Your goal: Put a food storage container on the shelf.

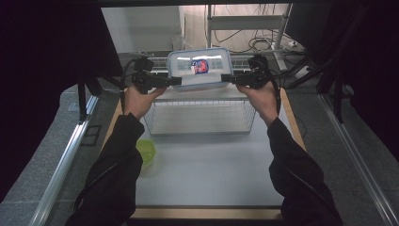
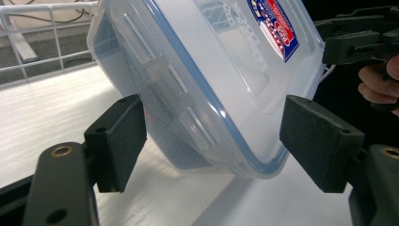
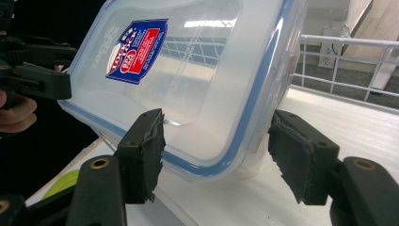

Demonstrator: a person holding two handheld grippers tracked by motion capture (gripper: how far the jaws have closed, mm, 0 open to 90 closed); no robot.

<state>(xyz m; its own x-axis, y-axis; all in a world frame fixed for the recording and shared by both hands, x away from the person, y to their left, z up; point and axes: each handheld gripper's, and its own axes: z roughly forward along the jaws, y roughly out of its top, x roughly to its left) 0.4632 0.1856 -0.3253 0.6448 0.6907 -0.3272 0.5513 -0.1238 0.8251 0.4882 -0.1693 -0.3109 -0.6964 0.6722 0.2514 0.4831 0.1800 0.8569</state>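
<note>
A clear plastic container (image 1: pixel 200 68) with a blue-rimmed lid and a red and blue label stands tilted over the far end of a wire basket (image 1: pixel 202 131). Its lower edge seems to rest on the basket's white floor. My left gripper (image 1: pixel 176 81) is at its left end. In the left gripper view the container (image 2: pixel 211 84) sits between the jaws of my left gripper (image 2: pixel 216 141), whose pads stand at its sides without clearly pressing. My right gripper (image 1: pixel 226 77) is at the right end. In the right gripper view my right gripper (image 3: pixel 216 155) has its pads against the container (image 3: pixel 188 80).
A green bowl (image 1: pixel 147 150) lies on the white table (image 1: pixel 211 174) by the person's left sleeve, in front of the basket. The basket's wire walls (image 2: pixel 56 42) rise behind the container. Shelving and cables stand beyond the table, with dark curtains at both sides.
</note>
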